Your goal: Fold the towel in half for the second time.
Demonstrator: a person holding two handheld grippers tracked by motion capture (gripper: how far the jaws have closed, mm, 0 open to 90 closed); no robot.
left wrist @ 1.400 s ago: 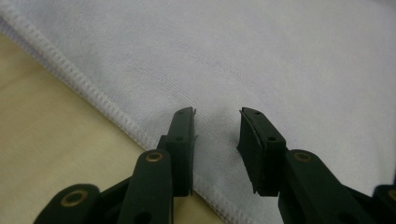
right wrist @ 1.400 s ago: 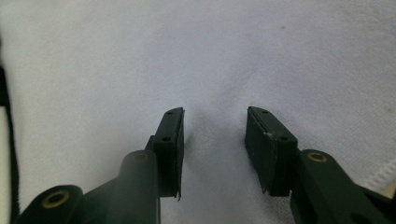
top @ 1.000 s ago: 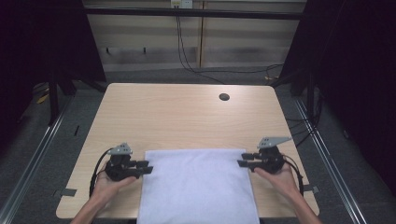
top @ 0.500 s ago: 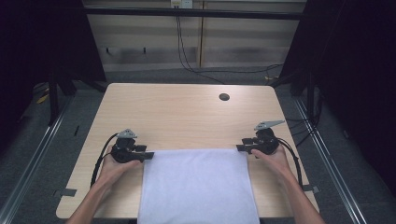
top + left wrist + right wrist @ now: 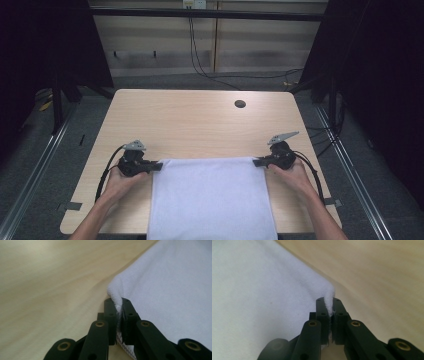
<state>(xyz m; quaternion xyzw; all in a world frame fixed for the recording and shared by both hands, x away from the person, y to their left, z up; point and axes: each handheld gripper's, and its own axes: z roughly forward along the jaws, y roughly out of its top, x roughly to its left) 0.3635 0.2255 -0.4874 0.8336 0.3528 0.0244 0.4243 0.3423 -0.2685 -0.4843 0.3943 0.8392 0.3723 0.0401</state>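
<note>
High view: left gripper (image 5: 156, 166) and right gripper (image 5: 258, 162), jaws having just closed, are each pinching a far corner of the white rectangular cloth (image 5: 212, 197), which is lying flat on the pale wooden table (image 5: 190, 125), overhanging its near edge.

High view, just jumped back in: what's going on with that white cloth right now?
A person holds a tool in each hand at the wooden table. The left tool and right tool have just closed, each pinching a far corner of the white cloth. The cloth lies flat, its near end hanging over the table's near edge.
</note>
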